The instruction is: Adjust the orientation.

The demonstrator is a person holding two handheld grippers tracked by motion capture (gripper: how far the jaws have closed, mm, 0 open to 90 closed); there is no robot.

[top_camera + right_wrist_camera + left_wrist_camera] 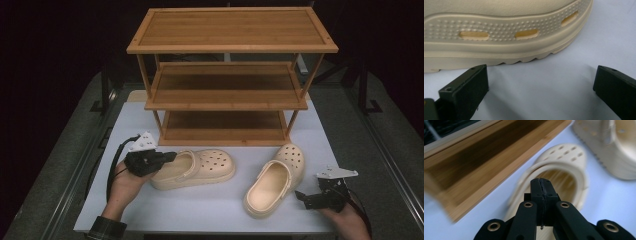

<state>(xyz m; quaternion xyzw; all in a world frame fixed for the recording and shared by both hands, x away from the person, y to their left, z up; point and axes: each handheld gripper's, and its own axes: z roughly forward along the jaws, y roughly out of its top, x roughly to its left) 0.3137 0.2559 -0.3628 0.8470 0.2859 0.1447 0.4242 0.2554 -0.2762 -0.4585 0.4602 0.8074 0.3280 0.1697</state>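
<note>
A white table top (210, 210) carries everything here; a three-tier bamboo shoe rack (231, 75) stands on its far half, legs on the surface, all three shelves bare; in front of the rack lie two beige perforated clogs; the left clog (197, 169) lies crosswise, toe to the right, close to the rack's lowest shelf; the right clog (275, 180) lies well apart from it, angled, toe toward the rack's right leg.

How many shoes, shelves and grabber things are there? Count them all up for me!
Beige clogs: 2, the left clog and the right clog
Wooden shoe rack: 1, with 3 shelves
Grippers: 2, the left gripper and the right gripper
Total: 5
</note>
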